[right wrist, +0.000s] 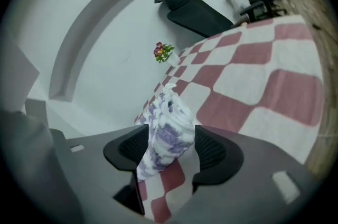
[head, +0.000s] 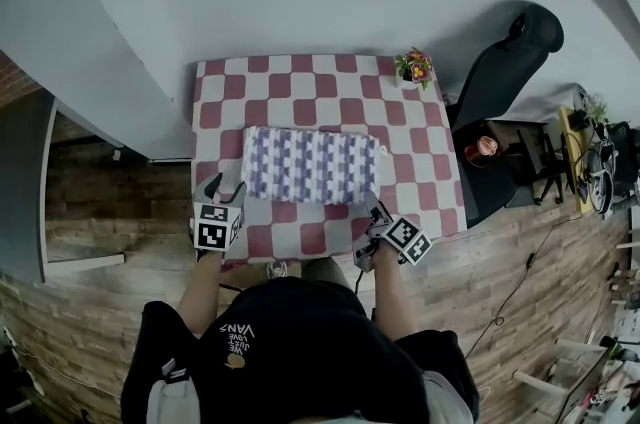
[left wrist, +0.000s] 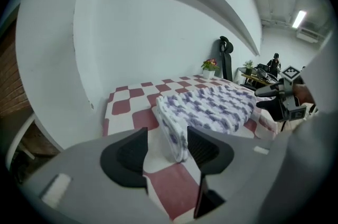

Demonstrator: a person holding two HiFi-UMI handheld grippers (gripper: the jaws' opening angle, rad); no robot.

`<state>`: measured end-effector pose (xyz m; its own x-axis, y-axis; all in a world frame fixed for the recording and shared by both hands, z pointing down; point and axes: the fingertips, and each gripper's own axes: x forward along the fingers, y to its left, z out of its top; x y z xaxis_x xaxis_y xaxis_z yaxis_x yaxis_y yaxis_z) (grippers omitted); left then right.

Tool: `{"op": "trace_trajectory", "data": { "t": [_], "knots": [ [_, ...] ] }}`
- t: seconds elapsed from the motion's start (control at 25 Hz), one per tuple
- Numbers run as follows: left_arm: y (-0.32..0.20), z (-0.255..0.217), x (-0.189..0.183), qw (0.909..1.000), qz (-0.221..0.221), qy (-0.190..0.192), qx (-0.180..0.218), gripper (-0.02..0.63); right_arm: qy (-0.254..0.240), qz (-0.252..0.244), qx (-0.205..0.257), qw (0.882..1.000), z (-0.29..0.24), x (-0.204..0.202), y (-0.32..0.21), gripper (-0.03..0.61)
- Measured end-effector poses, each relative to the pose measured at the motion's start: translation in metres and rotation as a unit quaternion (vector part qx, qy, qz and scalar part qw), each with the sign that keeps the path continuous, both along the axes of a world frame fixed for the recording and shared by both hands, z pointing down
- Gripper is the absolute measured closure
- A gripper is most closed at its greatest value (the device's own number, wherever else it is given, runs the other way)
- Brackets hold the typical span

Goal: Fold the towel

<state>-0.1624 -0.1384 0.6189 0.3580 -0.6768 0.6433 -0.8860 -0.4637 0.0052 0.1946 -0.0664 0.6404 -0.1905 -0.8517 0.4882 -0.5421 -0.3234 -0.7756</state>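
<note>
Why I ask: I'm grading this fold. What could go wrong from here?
1. The folded towel has its near corners between the open jaws of the left gripper and the right gripper. Pulling back carelessly could snag a layer and undo the fold.
2. In the right gripper view that end looks bunched rather than flat, so the edges may end up uneven.

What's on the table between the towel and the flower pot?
Nothing: only bare checkered tablecloth lies between the towel and the flower pot, seen in the head view.
</note>
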Motion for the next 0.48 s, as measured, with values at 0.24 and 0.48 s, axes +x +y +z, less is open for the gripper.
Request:
{"op": "trace_trajectory", "data": {
  "t": [0.24,0.48],
  "knots": [
    [0.030,0.006,-0.011,1.0000,-0.003,0.005,0.006,0.403,-0.127,0.065,-0.015,0.990,0.016,-0.001,-0.002,0.310],
    [0.044,0.004,-0.019,0.9998,-0.012,0.015,0.005,0.403,-0.177,0.102,-0.027,0.978,0.033,0.005,-0.010,0.310]
  ]
}}
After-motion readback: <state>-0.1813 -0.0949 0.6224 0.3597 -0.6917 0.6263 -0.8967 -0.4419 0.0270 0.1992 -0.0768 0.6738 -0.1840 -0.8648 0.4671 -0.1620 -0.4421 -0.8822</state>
